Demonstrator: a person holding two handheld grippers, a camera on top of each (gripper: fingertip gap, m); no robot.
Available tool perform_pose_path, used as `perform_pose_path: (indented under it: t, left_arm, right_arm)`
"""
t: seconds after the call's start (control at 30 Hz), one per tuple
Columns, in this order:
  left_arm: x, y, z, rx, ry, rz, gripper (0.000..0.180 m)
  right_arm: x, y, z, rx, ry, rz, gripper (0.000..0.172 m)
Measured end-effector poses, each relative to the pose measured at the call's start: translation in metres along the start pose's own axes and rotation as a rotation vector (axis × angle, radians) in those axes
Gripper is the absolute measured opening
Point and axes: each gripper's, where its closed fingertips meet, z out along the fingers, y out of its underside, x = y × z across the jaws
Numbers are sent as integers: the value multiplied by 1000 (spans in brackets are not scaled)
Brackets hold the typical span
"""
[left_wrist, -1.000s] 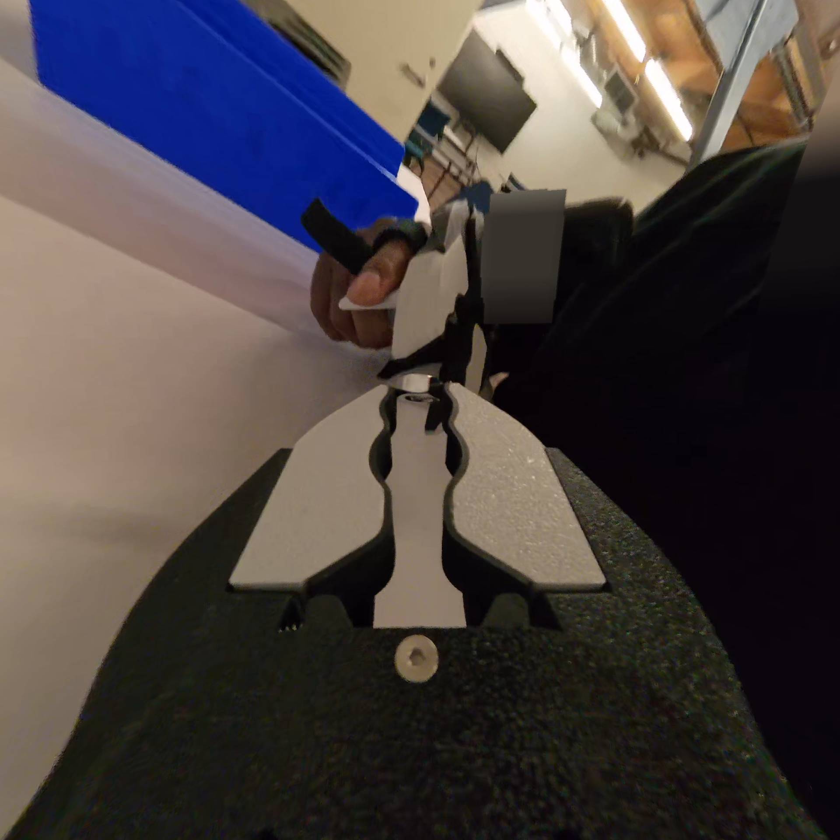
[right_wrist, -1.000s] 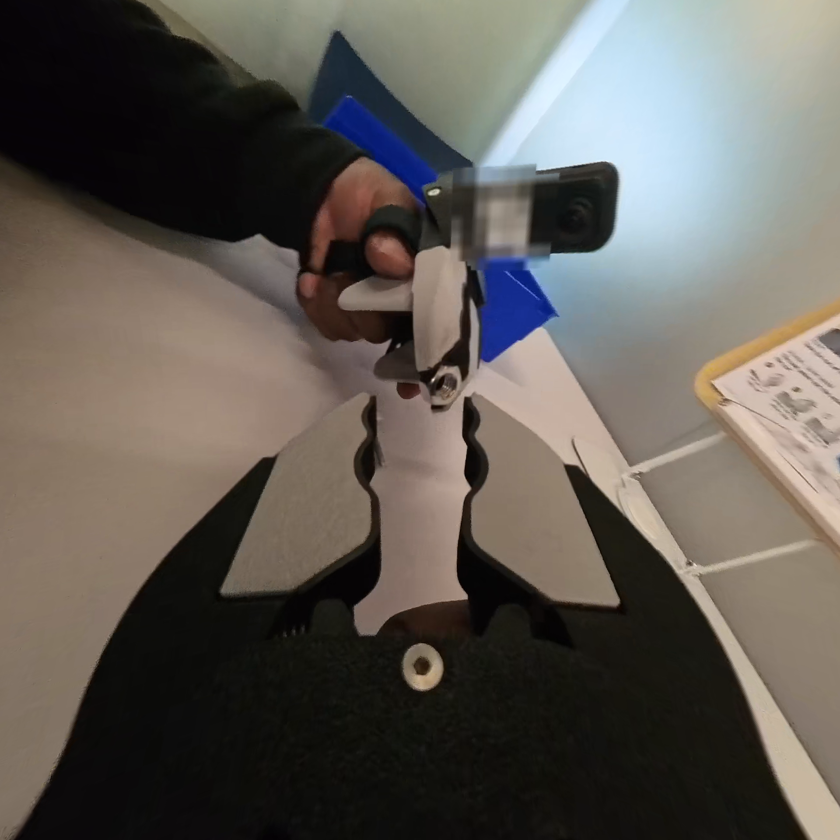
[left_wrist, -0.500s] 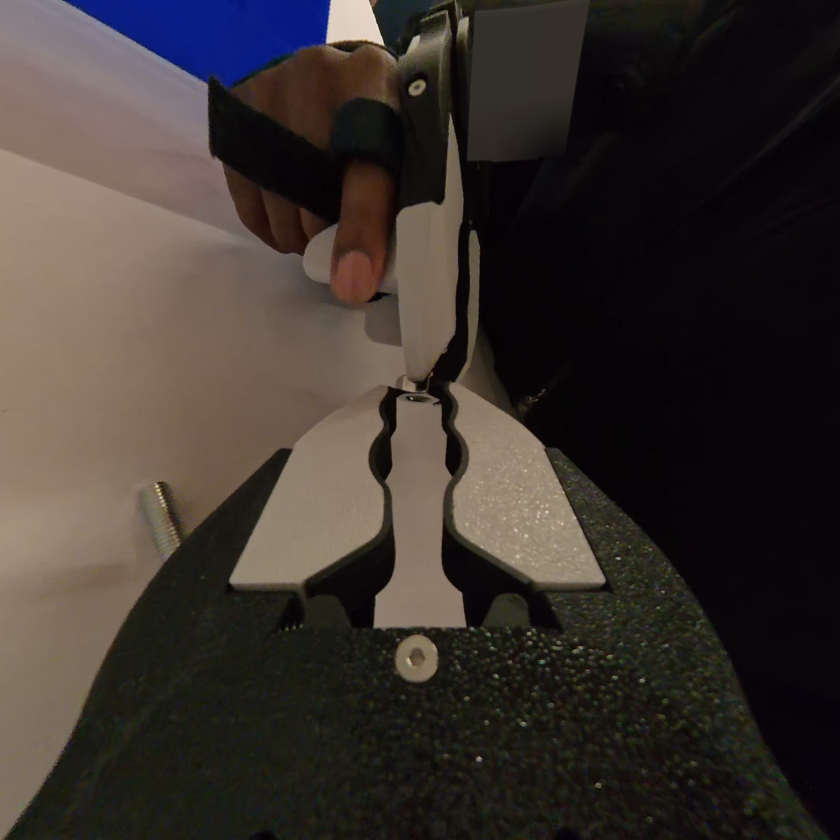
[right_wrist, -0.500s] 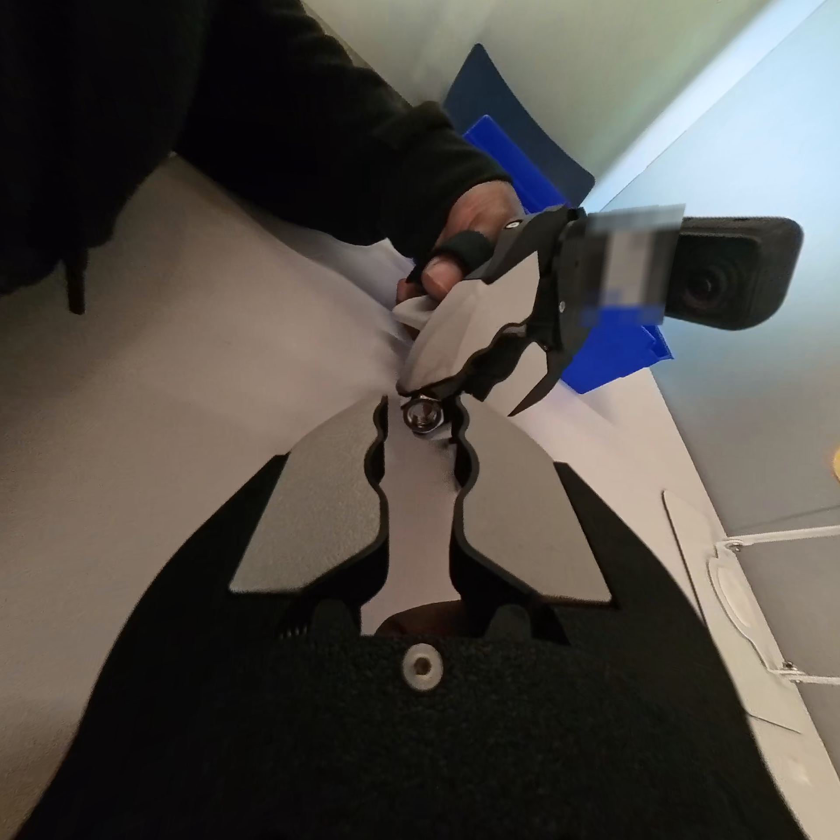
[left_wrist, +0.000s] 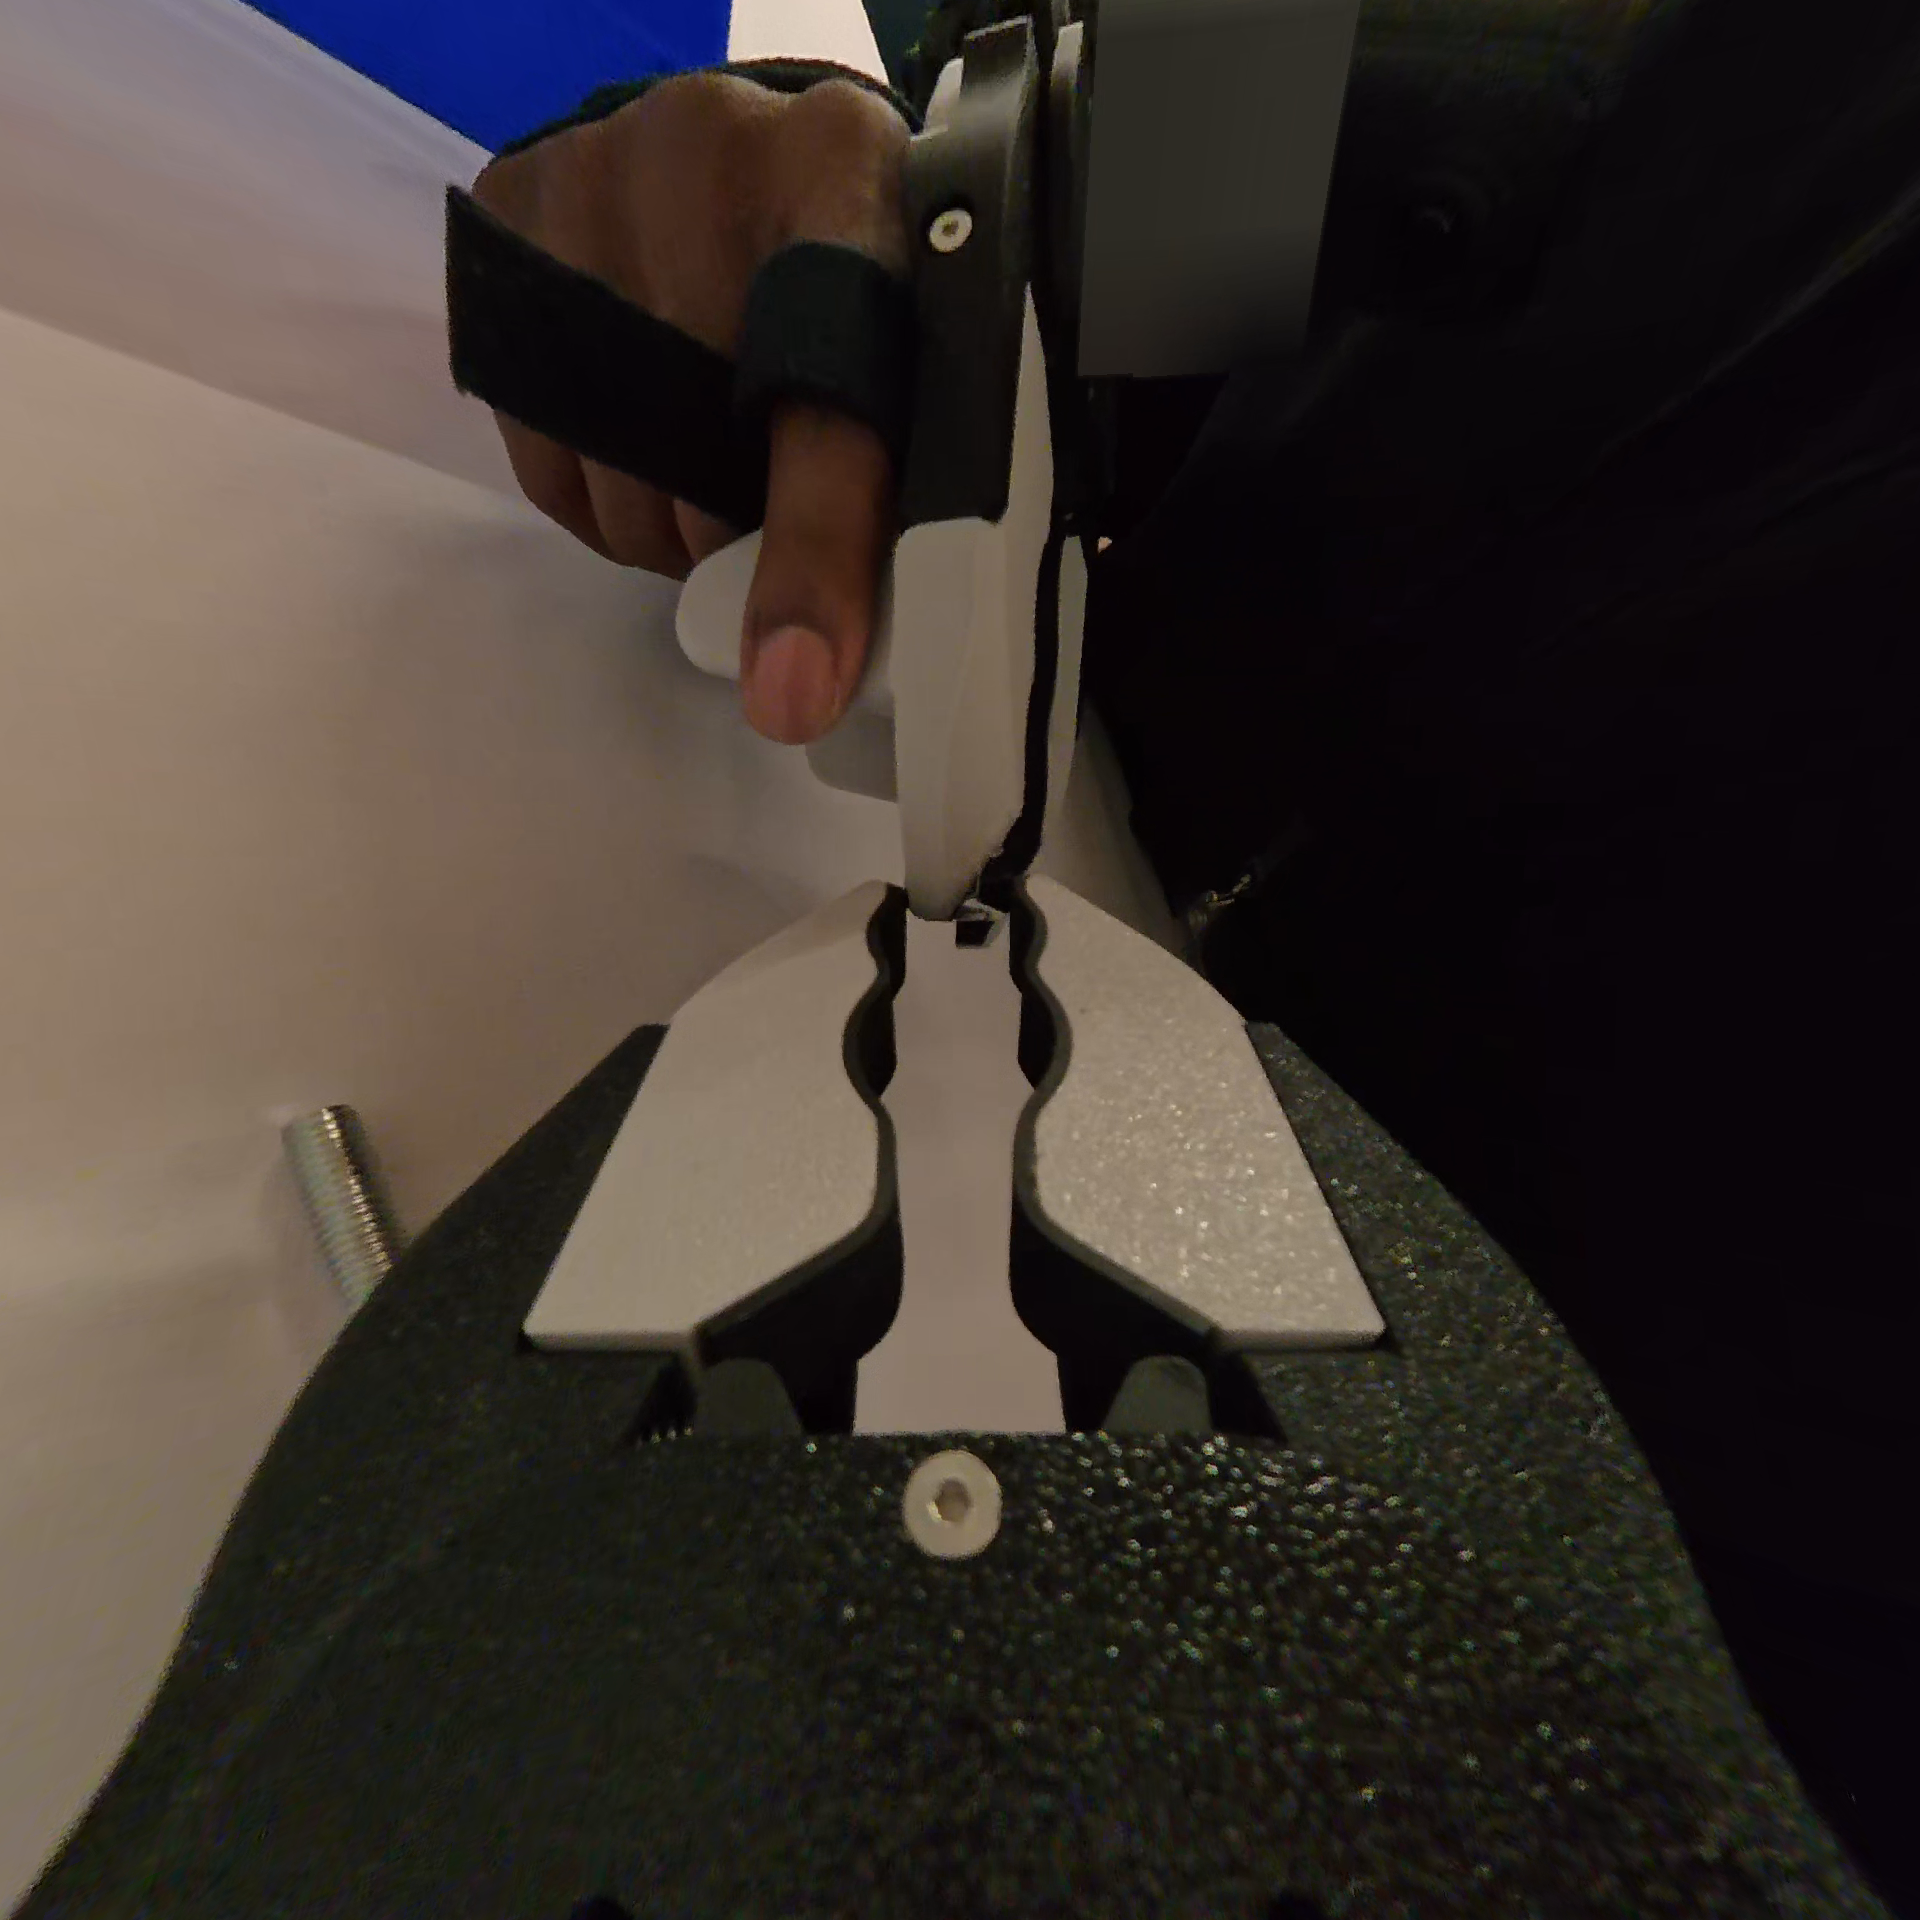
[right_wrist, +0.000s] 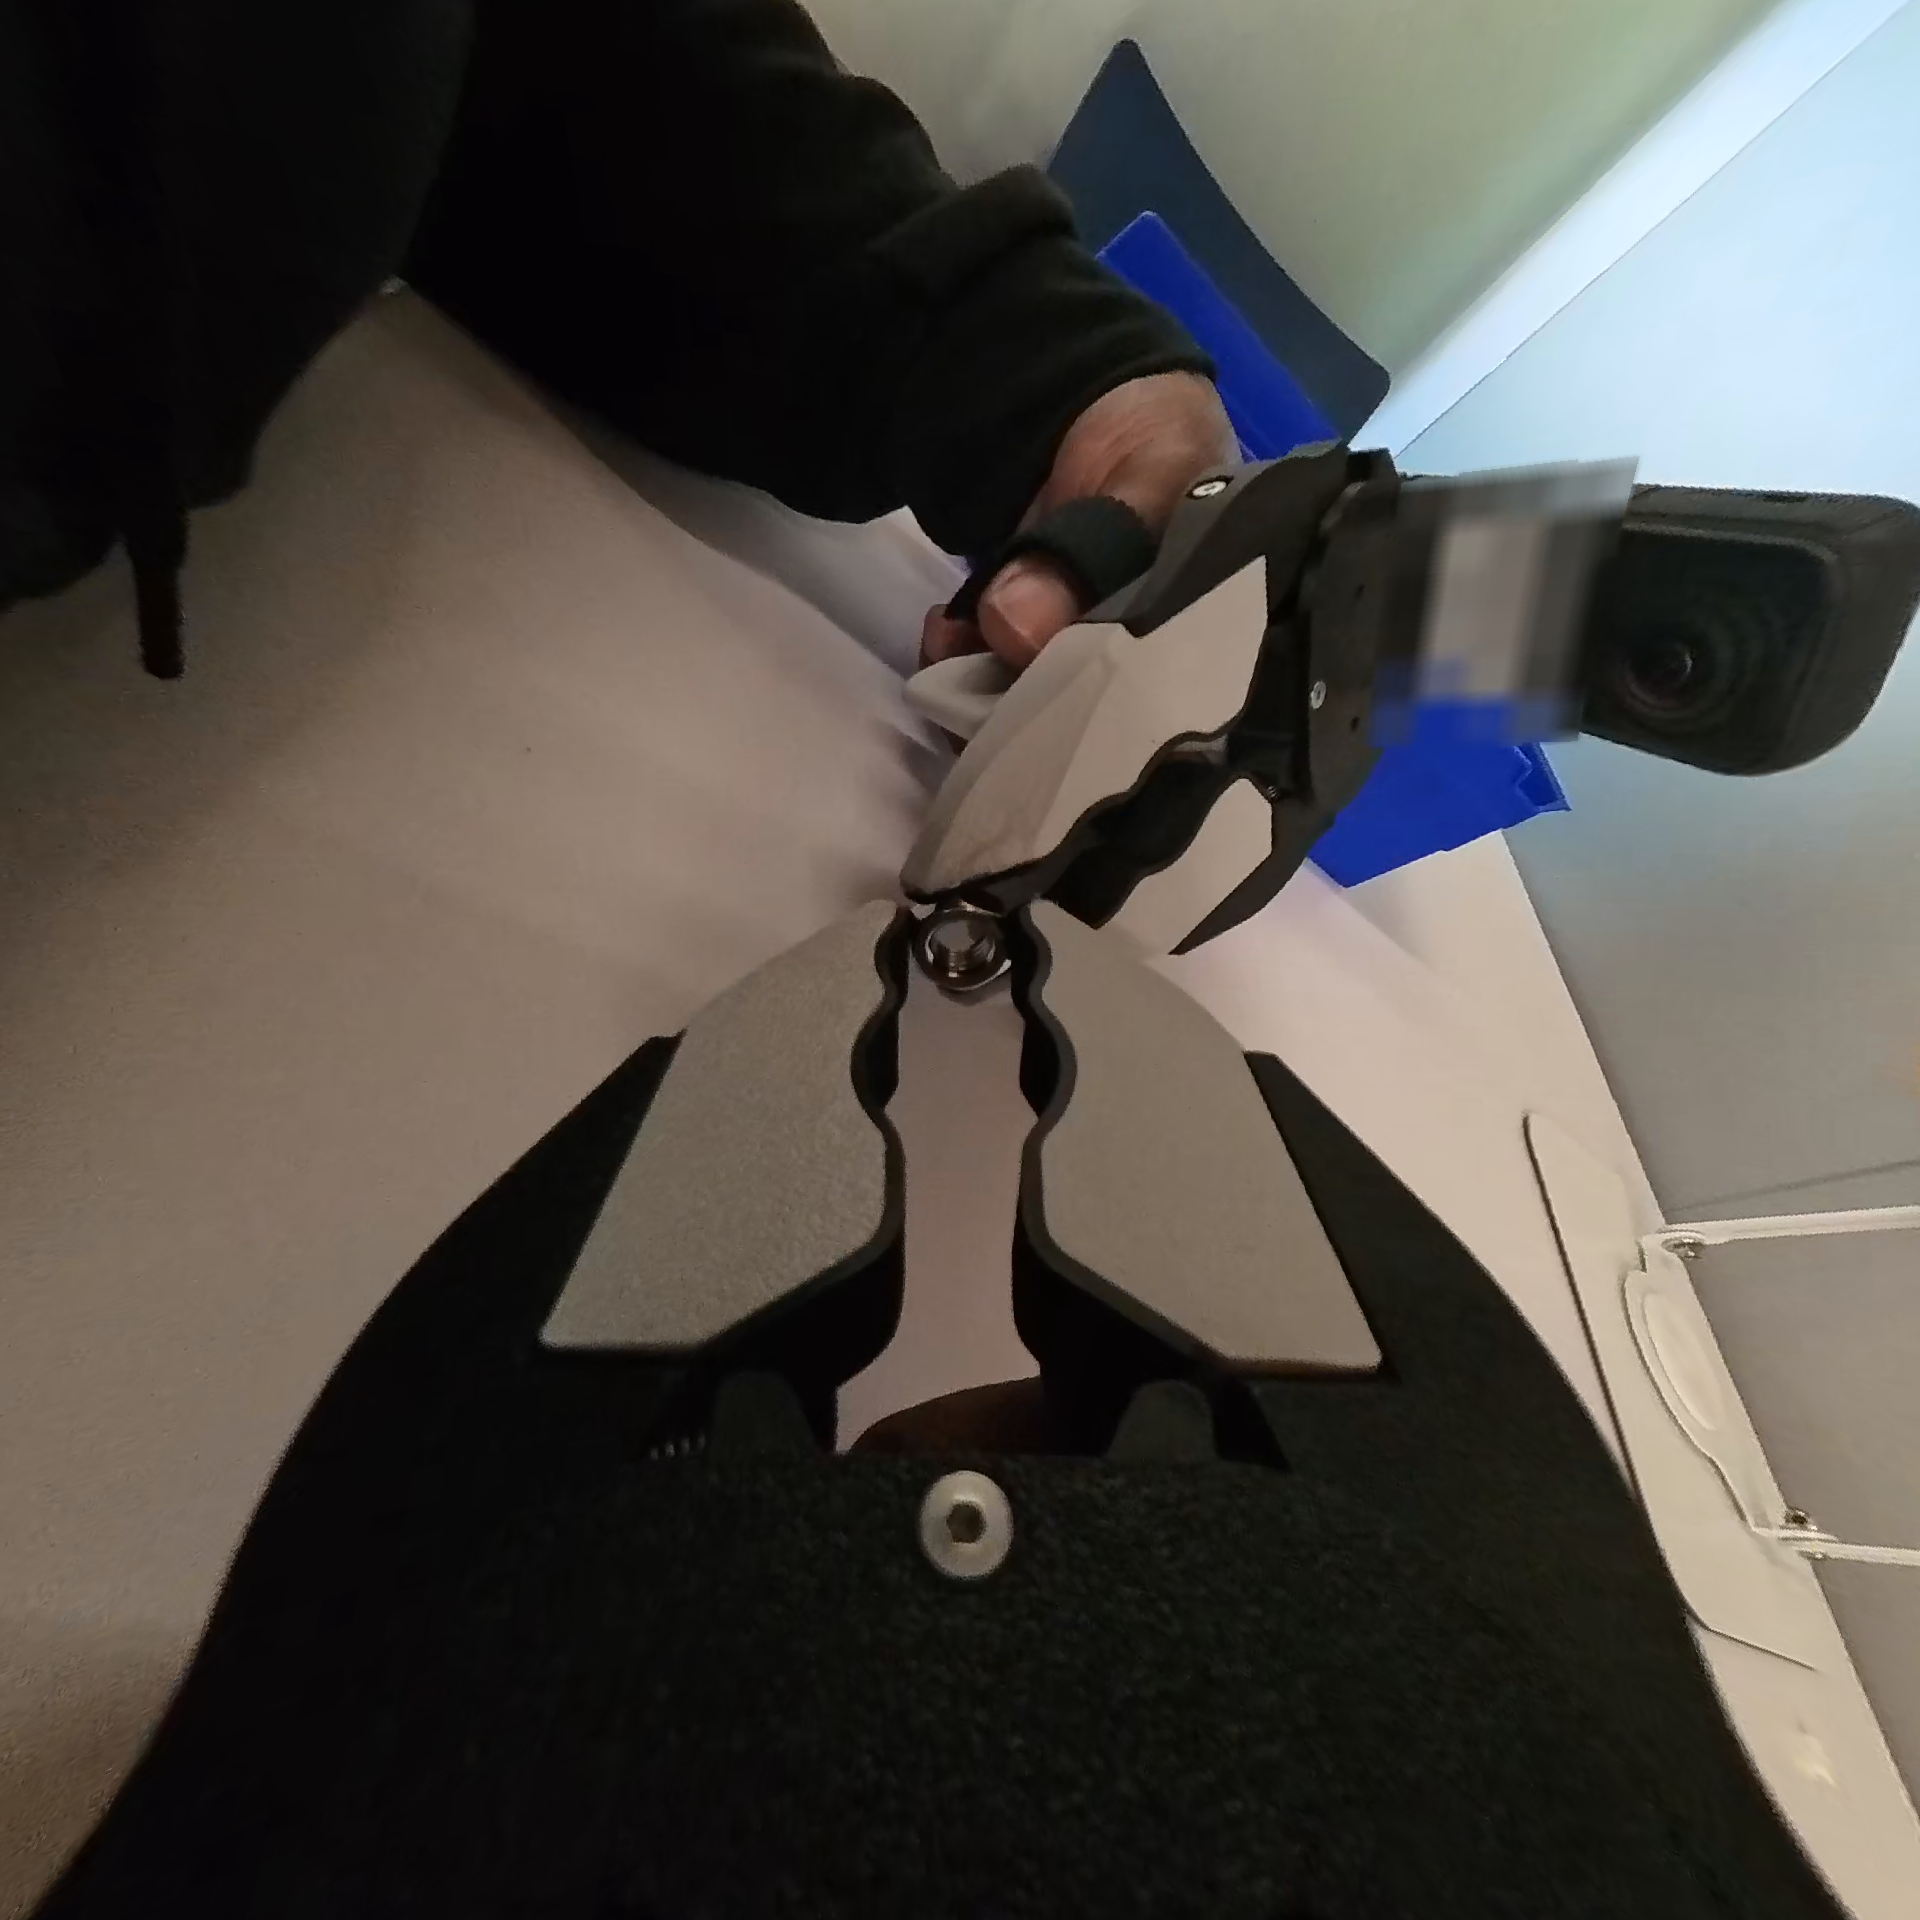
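Item: hex nut (right_wrist: 961, 951), bright metal, threaded bore facing the right wrist camera, held clear of the white table (right_wrist: 436, 831)

Handling, as judged: small, light, rigid, not fragile; smooth plated faces, likely slippery; best taken across two opposite flats, not on the corners

Holders:
- right gripper (right_wrist: 961, 925): clenched on the nut, one pad at either side of it
- left gripper (left_wrist: 956, 914): likewise closed on the nut, meeting it from the far side, tips just above it in the right wrist view; in its own view only a sliver of the nut visible, the rest hidden behind a right gripper fingertip
- both sets of tips crowded at the nut, touching or nearly so

Around the nut:
- threaded bolt (left_wrist: 332, 1195), silver, lying on the table to the left of the nut and nearer the left camera, partly hidden by the left gripper body
- blue bin (right_wrist: 1413, 821), well beyond the nut, behind the left gripper
- right hand (left_wrist: 675, 312) with black strap, above the nut
- left hand (right_wrist: 1112, 468) and black sleeve (right_wrist: 727, 260), beyond the nut
- action camera (right_wrist: 1714, 644) mounted on the left gripper

Obstructions: none between nut and table; access to the flats taken up by the four fingertips
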Motion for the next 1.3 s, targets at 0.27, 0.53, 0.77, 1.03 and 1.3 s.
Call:
perform_pose_path:
  t: [0.27, 0.53, 0.77, 1.03, 1.3]
  left_arm:
    - [1, 3, 3, -23, 2, 7, 18]
    - [-7, -6, -2, 33, -58, 8, 24]
    - [-34, -6, -47, 70, -346, 15, 40]
    - [-71, 26, -68, -94, -625, -78, 40]
    - [-86, 34, -61, -155, -679, -81, 37]
  right_arm:
    - [-5, 0, 2, -1, -25, 10, 18]
    - [3, 5, 0, -30, 9, 0, 17]
    - [33, 8, -11, -28, 149, 28, 17]
    - [53, 21, -21, -61, 246, 43, 18]
    - [53, 25, -20, -84, 258, 26, 17]
